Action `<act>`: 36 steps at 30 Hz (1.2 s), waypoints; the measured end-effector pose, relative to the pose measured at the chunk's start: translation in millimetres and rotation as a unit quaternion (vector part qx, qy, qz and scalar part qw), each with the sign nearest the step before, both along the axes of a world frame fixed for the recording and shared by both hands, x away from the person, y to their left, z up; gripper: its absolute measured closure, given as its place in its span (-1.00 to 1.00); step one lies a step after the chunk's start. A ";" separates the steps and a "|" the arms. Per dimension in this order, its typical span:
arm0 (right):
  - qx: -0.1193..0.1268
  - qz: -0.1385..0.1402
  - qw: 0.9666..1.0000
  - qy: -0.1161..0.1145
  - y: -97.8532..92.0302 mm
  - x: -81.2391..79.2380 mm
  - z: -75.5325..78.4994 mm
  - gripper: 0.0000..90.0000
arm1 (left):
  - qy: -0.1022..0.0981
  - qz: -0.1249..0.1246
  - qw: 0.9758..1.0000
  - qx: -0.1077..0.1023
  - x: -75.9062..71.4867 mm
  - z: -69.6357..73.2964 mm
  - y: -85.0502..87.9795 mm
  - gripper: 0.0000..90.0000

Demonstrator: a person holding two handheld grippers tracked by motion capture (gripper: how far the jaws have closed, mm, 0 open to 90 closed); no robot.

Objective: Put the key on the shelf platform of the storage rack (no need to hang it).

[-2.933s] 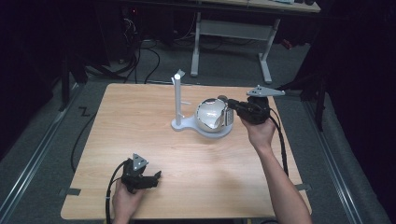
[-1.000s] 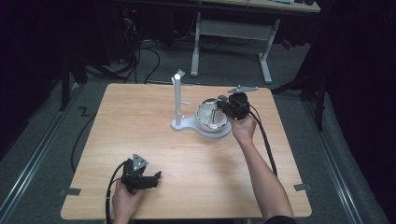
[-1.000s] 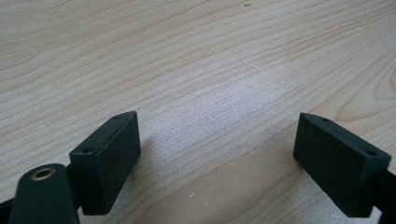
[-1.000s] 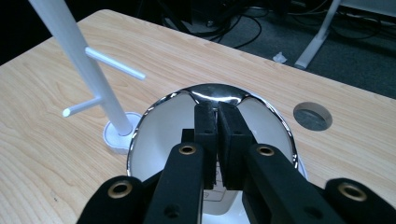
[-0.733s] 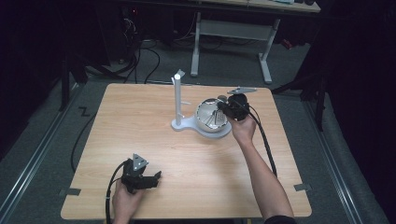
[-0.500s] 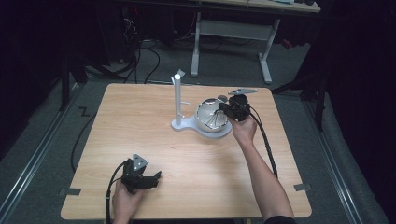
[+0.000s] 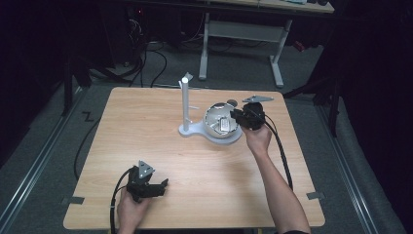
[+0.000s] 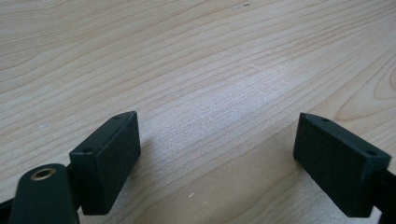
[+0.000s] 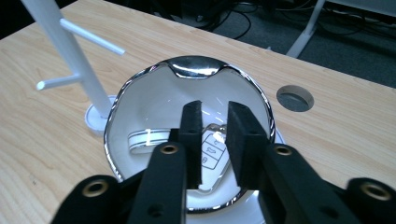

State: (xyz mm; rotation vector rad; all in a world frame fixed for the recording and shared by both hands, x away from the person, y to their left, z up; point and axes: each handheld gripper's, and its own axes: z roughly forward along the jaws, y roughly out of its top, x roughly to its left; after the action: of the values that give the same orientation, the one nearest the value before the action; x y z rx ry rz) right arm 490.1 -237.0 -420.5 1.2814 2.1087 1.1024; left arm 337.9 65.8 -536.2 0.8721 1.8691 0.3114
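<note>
Key fob [image 9: 214,148], white with small button icons, lying in bottom of round white bowl with chrome rim [image 9: 140,79], next to a flat white rectangular piece with a dark stripe [image 9: 148,138] in the same bowl. Largest first: light wooden table [image 7: 146,141], round cable hole [image 9: 294,97] in the top just past the bowl. White stand with upright post and short side pegs [image 7: 185,105] directly beside the bowl, sharing one white base. Bowl sitting toward the far right part of the table. Right gripper [image 9: 214,125] tilted down over the bowl's near rim, held by right hand [image 7: 257,139]; jaws slightly apart, just been opening, fob showing in the narrow gap between them, pads not visibly pressing on it. Left gripper [image 8: 217,149] held by left hand [image 7: 129,209] near the front edge of the table, well apart from the bowl, jaws spread wide over bare wood, nothing between them.
</note>
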 end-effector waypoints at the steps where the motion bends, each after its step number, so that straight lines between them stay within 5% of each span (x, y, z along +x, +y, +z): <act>1: 0.000 0.000 1.000 -0.003 -0.9 -2.3 0.6 0.63 | 0.000 0.000 1.000 0.000 0.0 0.0 -0.1 -0.66; 13: 0.009 0.003 1.000 -0.001 -13.3 -17.7 5.1 0.27 | 0.000 0.001 1.000 0.000 0.1 0.0 -0.1 -0.66; 22: 0.014 -0.007 1.000 -0.025 -20.7 -28.9 12.4 0.24 | 0.000 0.001 1.000 0.000 0.1 0.0 0.0 -0.66; 36: 0.014 -0.028 0.999 -0.021 -46.1 -45.7 8.5 0.28 | 0.000 0.001 1.000 0.000 0.1 0.0 0.0 -0.66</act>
State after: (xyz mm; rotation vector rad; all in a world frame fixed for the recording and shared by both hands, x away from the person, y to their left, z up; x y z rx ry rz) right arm 444.4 -283.1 -412.0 1.3099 2.0212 1.1282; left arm 338.0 65.8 -536.2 0.8705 1.8699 0.3137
